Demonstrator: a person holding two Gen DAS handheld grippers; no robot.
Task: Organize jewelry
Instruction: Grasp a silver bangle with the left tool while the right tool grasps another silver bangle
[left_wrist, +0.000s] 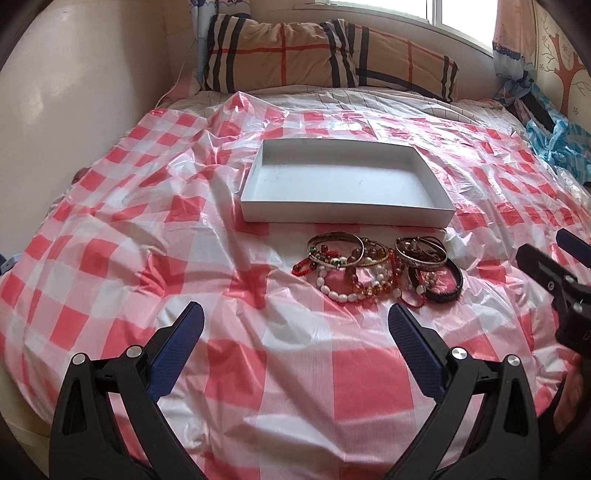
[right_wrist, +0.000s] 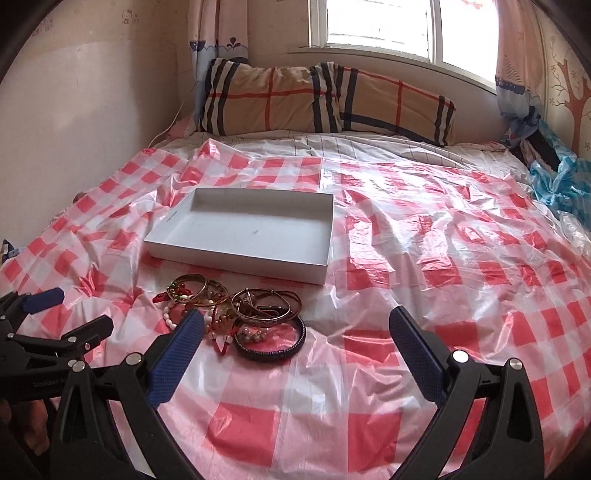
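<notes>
So far: nothing lifted, both claws wide and empty.
Left claw (left_wrist: 295, 332): bracelet pile (left_wrist: 376, 269) just ahead, slightly right.
Right claw (right_wrist: 295, 332): pile ahead-left, near its left finger.
White box (left_wrist: 343, 212): beyond the pile, empty, likely the destination.
Bed cover (left_wrist: 184, 240): slippery plastic, probably for protection.

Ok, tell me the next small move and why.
Probably ease the right gripper forward and left onto the dark bangle at the near edge of the bracelet pile. Both grippers are open and empty, the white box holds nothing yet, and that bangle lies nearest and least tangled.
</notes>
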